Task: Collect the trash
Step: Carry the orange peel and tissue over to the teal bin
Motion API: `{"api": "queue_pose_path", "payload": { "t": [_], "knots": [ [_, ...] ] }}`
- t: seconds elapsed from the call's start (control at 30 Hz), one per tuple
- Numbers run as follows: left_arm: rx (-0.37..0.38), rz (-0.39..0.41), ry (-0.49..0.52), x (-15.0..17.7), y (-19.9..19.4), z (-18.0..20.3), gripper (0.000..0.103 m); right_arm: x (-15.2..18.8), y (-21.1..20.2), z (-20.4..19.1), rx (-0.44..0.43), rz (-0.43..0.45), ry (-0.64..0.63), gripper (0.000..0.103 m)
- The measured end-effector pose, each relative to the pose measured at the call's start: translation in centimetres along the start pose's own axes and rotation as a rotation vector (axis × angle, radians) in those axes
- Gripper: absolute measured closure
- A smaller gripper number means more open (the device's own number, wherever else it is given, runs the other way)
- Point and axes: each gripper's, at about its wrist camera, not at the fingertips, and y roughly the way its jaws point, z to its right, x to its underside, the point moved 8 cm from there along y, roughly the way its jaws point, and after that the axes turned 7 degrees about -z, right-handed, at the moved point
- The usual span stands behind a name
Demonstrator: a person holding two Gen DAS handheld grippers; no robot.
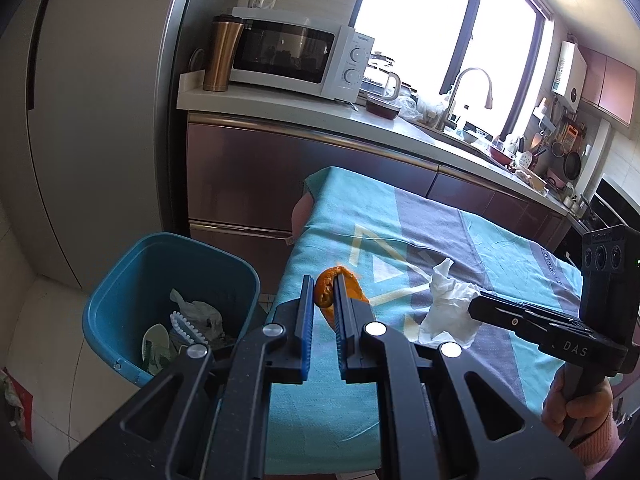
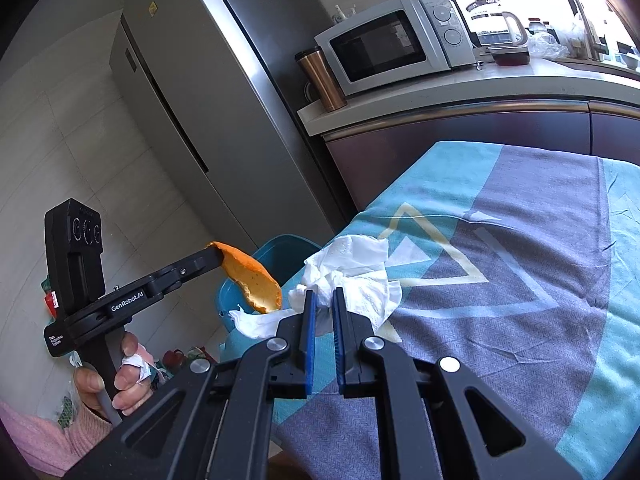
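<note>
Left wrist view: the left gripper (image 1: 323, 280) is seen nearly closed, an orange peel (image 1: 329, 289) pinched between its blue pads. The peel is held above the near left edge of the table cloth (image 1: 500, 240), just right of the blue trash bin (image 1: 120, 280), in which scraps already lie. The right gripper (image 2: 324, 292) is clamped on a crumpled white tissue (image 2: 360, 264), lifted over the cloth's left side.
</note>
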Motion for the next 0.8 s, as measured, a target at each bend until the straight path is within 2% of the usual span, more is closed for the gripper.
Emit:
{"api": "queue_pose_path", "payload": {
  "t": [0.8],
  "knots": [
    [-0.048,0.03,-0.056,-0.3,-1.5,-3.1,0.093,-0.6,2.0,-2.3,-0.041,-0.027,-0.042,0.096]
  ]
}}
